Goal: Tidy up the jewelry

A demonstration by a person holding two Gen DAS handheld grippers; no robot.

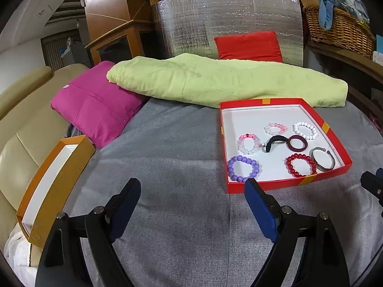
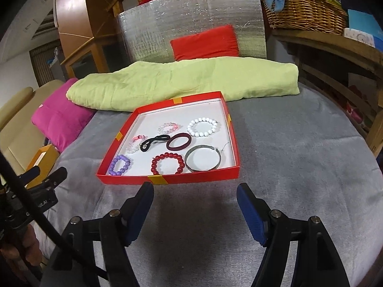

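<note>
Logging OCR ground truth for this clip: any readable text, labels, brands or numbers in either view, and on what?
"...ot.AI": partial white lettering on the left gripper body, right wrist view; its start is cut off.
Cards on the shelf by the wicker basket: print too blurred to read.
Red tray, orange box: no text visible.

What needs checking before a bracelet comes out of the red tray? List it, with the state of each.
1. Left gripper jaws open, nothing held: ok.
2. Right gripper jaws open, nothing held: ok.
3. Red tray flat on the grey blanket, uncovered: ok.
4. Red bead bracelet by the near wall, apart from the metal bangle: ok.
5. Black band clear of the dark red ring: cannot tell, they look close.
6. Orange box open and upright: not ok, it leans tilted at the blanket's edge.
</note>
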